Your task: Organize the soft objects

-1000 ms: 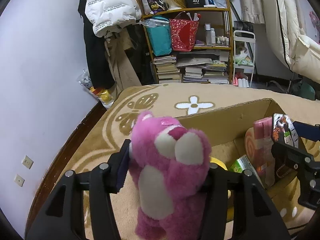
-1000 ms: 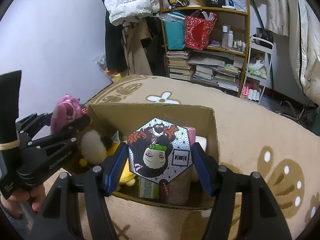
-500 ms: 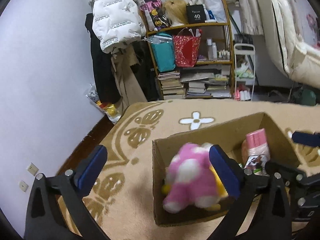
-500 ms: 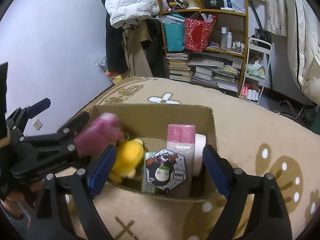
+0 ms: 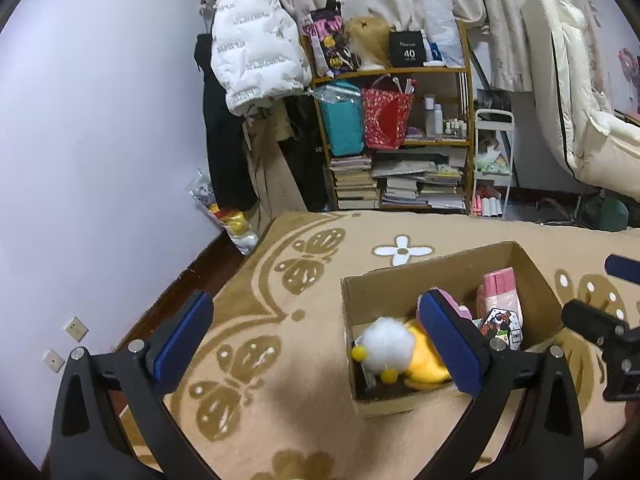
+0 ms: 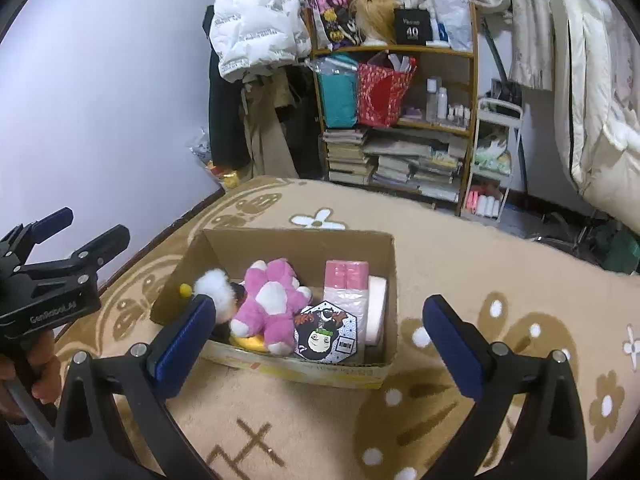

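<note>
Your left tongs (image 5: 316, 344) and right tongs (image 6: 316, 340) were released and empty; the pink bear (image 6: 270, 304) lay in the cardboard box (image 6: 384, 276) ahead. Next you probably needed another soft toy.

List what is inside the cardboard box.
Cardboard box: pink plush bear, white pompom toy, yellow plush under the bear, pink pack, hexagonal anime cushion. Anything beneath is hidden.

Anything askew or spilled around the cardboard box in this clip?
Nothing spilled. The pink plush bear sprawls on its side atop the other toys in the cardboard box, untidy but inside. Both tongs are open and hold nothing.
</note>
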`<act>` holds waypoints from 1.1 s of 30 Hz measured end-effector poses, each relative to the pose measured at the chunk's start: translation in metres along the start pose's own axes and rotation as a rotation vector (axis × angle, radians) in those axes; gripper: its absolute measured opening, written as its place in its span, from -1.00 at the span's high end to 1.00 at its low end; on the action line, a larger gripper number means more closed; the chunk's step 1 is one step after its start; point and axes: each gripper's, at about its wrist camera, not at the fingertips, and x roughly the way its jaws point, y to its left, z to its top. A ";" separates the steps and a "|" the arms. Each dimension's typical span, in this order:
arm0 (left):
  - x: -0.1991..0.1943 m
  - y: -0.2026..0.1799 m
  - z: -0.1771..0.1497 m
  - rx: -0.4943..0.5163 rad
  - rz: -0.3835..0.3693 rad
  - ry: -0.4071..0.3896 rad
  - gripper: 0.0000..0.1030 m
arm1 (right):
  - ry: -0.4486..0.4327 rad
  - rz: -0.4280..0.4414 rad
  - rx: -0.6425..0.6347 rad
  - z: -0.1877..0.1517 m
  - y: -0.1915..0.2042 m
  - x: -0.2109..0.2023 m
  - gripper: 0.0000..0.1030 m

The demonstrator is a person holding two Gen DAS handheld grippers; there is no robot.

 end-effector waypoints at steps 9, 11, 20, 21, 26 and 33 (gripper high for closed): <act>-0.051 0.012 -0.018 -0.021 0.025 -0.048 -0.98 | -0.063 0.009 -0.024 -0.007 0.010 -0.054 -1.00; -0.059 0.013 -0.021 -0.018 0.031 -0.056 -0.98 | -0.084 0.013 -0.027 -0.011 0.012 -0.066 -1.00; -0.087 0.024 -0.046 -0.079 0.065 -0.075 -0.98 | -0.159 0.027 -0.071 -0.035 0.028 -0.101 -1.00; -0.090 0.024 -0.050 -0.076 0.074 -0.081 -0.98 | -0.160 0.033 -0.070 -0.037 0.028 -0.102 -1.00; -0.104 0.018 -0.065 -0.041 0.116 -0.106 -0.98 | -0.167 0.018 -0.092 -0.047 0.032 -0.106 -1.00; -0.112 0.015 -0.081 -0.036 0.095 -0.116 -0.98 | -0.151 0.009 -0.091 -0.058 0.035 -0.105 -1.00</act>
